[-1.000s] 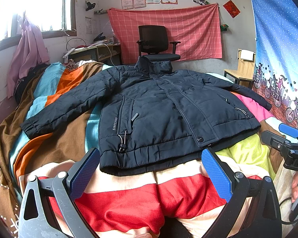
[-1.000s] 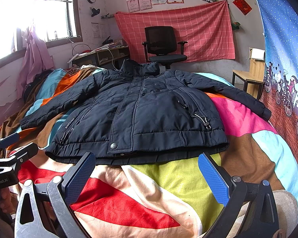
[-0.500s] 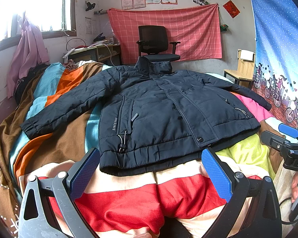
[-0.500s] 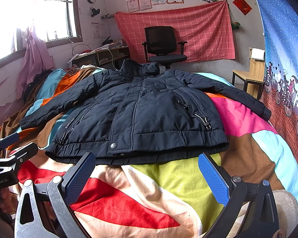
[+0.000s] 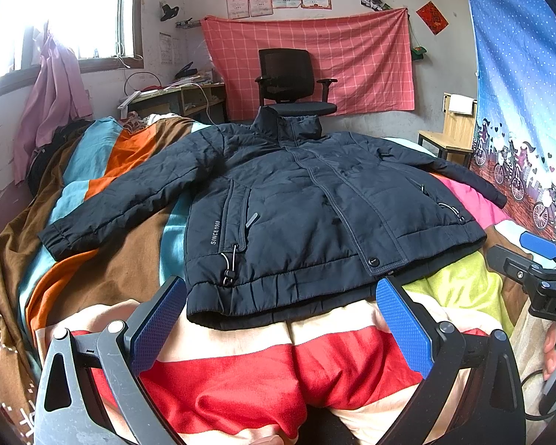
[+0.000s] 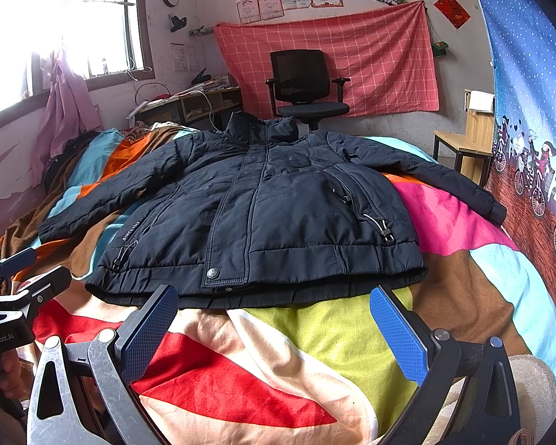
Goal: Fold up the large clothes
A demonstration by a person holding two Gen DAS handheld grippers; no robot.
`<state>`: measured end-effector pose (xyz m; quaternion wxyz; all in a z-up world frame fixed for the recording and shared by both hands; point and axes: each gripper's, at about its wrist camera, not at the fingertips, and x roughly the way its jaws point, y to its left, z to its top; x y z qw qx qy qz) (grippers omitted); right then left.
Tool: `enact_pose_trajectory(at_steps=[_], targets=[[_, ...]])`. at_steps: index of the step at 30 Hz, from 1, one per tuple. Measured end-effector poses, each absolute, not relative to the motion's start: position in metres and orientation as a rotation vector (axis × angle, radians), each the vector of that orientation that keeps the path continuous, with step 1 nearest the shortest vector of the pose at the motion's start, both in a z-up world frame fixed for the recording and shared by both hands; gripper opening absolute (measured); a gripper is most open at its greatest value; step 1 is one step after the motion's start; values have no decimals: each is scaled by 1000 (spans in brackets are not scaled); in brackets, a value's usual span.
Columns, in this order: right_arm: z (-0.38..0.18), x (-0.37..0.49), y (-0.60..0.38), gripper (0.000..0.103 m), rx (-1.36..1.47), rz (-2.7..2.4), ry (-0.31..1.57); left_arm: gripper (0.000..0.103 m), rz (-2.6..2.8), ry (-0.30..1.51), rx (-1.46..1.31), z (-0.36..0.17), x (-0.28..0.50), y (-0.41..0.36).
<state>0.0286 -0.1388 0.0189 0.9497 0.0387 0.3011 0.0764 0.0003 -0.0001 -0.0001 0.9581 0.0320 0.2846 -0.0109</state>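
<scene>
A large dark navy padded jacket (image 5: 307, 215) lies flat and face up on the bed, zipped, sleeves spread out to both sides, collar toward the far end. It also shows in the right wrist view (image 6: 278, 215). My left gripper (image 5: 281, 319) is open and empty, just short of the jacket's hem near its left front corner. My right gripper (image 6: 274, 319) is open and empty, just short of the hem's middle and right part. Each gripper shows at the edge of the other's view, the right one (image 5: 537, 259) and the left one (image 6: 15, 278).
A bedspread with bright coloured stripes (image 5: 278, 371) covers the bed. A black office chair (image 5: 293, 81) and a desk (image 5: 174, 96) stand behind the bed. A wooden stool (image 6: 463, 144) stands at the right, next to a blue curtain (image 6: 530, 111).
</scene>
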Motion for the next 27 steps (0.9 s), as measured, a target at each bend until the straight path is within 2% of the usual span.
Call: enact_pose_trajectory(at_steps=[27], targets=[[18, 29, -137, 103, 76, 151, 623, 100, 7, 599, 71, 0, 1, 1]])
